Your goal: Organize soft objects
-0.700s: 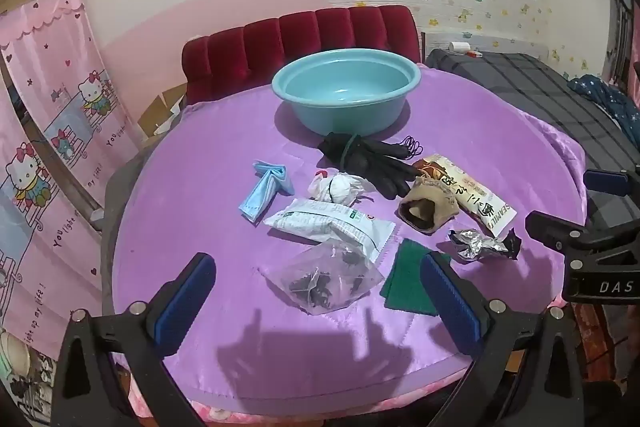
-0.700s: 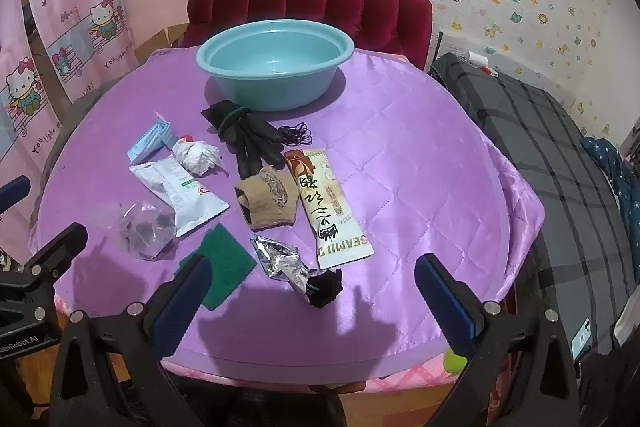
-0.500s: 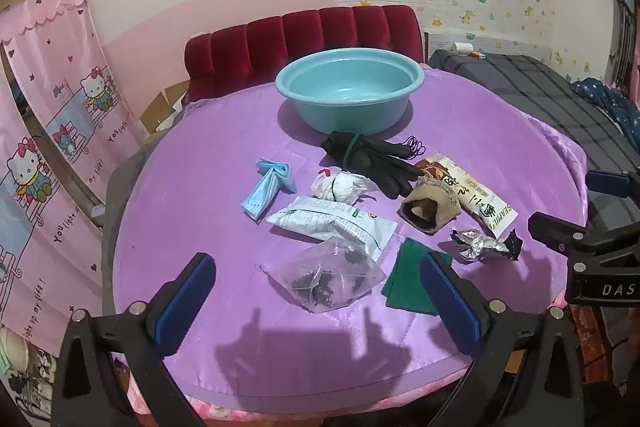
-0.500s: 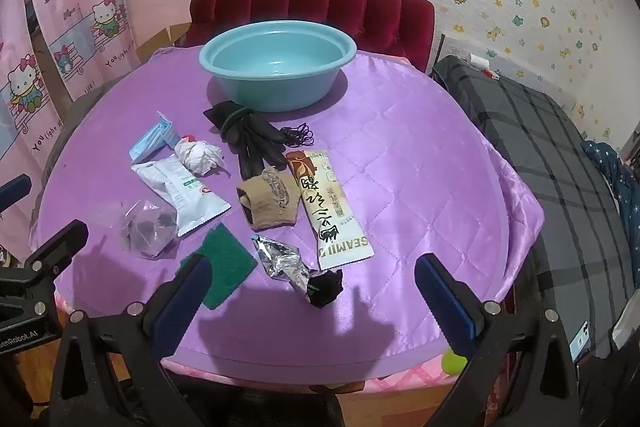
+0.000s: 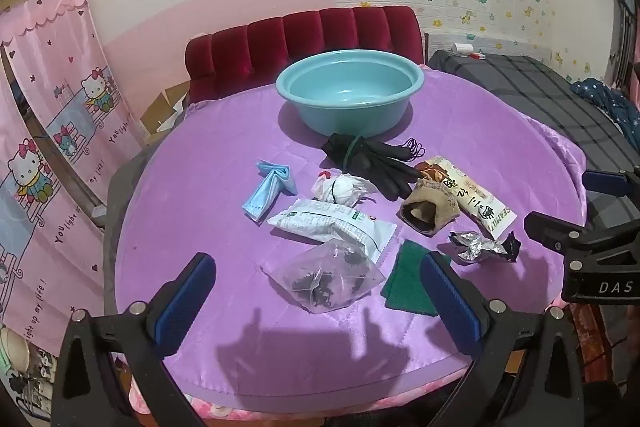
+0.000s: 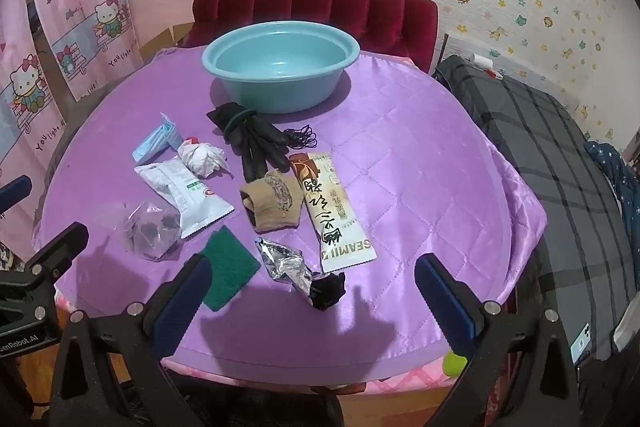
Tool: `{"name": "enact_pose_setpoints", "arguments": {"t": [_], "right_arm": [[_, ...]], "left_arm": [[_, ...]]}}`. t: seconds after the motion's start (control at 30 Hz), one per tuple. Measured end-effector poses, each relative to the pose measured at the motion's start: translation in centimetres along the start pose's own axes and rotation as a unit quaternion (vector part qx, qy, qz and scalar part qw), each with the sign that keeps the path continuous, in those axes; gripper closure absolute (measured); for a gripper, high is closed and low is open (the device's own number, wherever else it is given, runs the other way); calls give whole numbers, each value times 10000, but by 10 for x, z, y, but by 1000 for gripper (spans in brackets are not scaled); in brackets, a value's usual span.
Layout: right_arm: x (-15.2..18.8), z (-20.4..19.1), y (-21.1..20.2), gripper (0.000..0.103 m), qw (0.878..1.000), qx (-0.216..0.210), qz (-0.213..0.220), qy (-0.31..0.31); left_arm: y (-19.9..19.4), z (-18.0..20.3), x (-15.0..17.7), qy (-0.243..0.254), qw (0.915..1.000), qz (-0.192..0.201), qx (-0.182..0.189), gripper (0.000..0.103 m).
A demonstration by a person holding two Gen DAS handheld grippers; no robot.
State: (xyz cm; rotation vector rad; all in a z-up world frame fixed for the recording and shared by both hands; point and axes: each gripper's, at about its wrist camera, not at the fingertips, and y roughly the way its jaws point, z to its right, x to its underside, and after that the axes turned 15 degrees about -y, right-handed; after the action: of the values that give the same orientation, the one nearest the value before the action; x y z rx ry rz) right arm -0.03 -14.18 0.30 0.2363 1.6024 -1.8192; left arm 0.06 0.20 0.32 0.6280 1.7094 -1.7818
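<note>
I'm looking down on the round bench (image 5: 208, 155) under its purple cover, nothing lifted yet, so I judge this is the very start: picking a first soft item. The teal basin (image 5: 348, 95) stands empty at the far edge, likely where the soft things go. Between it and the near edge lies the scatter: black gloves (image 5: 368, 159) just before the basin, a long snack packet (image 6: 332, 207), a white pouch (image 5: 332, 223), a clear bag (image 5: 328, 275), a tan sock (image 5: 428, 211), a green pad (image 6: 228, 267), a blue mask (image 5: 268, 187), a white wad (image 5: 344, 189) and crumpled foil (image 6: 288, 263). My left claw (image 5: 316, 291) hangs over the near edge, spread wide around nothing; my right claw (image 6: 312, 287) likewise, empty. Next I'd need to reach past the packets, which crowd the sock and gloves.
</note>
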Motion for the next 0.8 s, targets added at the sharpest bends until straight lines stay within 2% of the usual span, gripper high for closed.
{"name": "enact_pose_setpoints", "arguments": {"t": [0.8], "right_arm": [[-6,2,-1,0,10000,-36,-30,-26]], "left_arm": [[-4,1,-6,37,10000,-39,-23,0]]}}
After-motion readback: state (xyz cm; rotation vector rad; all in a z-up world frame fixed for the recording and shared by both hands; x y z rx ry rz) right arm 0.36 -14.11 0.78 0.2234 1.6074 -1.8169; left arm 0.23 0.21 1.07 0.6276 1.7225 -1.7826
